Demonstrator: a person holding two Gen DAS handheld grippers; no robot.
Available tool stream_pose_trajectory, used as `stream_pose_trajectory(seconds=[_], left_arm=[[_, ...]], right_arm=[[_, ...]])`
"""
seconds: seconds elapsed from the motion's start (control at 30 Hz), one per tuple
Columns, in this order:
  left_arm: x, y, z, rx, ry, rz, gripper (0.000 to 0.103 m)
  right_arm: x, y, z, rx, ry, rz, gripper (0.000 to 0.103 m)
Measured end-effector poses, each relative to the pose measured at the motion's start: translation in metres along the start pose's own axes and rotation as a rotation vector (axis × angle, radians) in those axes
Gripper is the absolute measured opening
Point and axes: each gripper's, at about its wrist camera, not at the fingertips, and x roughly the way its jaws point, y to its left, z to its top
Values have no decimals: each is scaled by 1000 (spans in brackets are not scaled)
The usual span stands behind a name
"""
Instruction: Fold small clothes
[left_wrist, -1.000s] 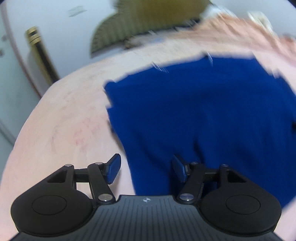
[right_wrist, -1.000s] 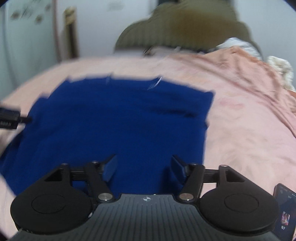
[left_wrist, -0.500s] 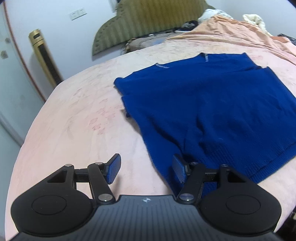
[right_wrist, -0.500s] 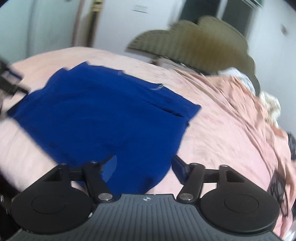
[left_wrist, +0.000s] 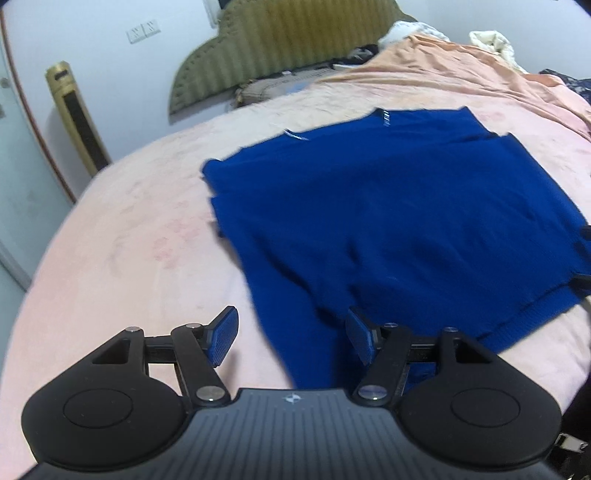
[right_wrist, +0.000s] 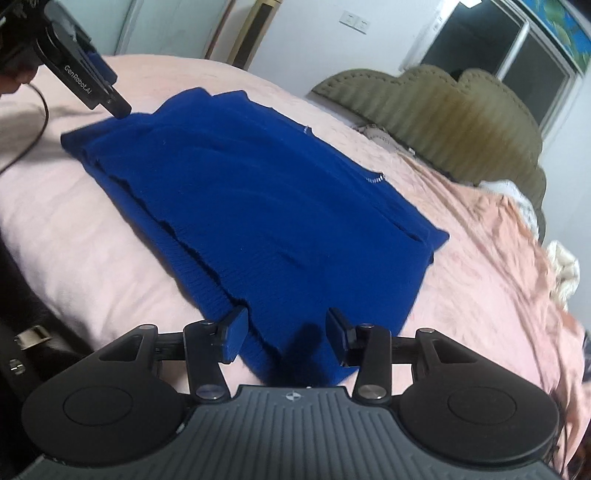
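1. Blue knit sweater (left_wrist: 388, 221) lies spread flat on a pink bedsheet (left_wrist: 122, 236), filling the centre and right of the left wrist view; ribbed hem runs lower right, neckline with a small white label sits at upper centre.
2. Left gripper (left_wrist: 291, 339) is at bottom centre of its view, jaws fairly wide apart. Its left pad (left_wrist: 221, 339) is over bare sheet, its right pad over the sweater's near edge. Cloth shows in the gap, but no pinch is visible; nothing held.
3. Right gripper (right_wrist: 286, 338) is at bottom centre of its view, jaws about half open and just been closing. The sweater's ribbed hem corner (right_wrist: 295, 354) lies between the pads; the pads are not pressing on it.
4. In the right wrist view the sweater runs diagonally from upper left to lower centre.
5. The left gripper also shows at the upper left of the right wrist view, its tip at the sweater's far corner; touching or not, cannot tell.
6. Olive padded headboard (right_wrist: 436, 118) at upper right, crumpled peach blanket (left_wrist: 461, 70) behind the sweater.
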Motion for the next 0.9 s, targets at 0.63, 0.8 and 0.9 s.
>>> stream_pose_trajectory(seconds=[0.63,0.8,0.9], left_arm=[[1,15,7,-55,-11,18,64],[16,6,4,-33,37,1,64],[24,-1,-6,18,87,2,64]], right_arm=[[-31,-40,-19,193,74,273,5],[-39,-69,1,354,-82,302,12],[-16,-72,14,429,-74,233,29]])
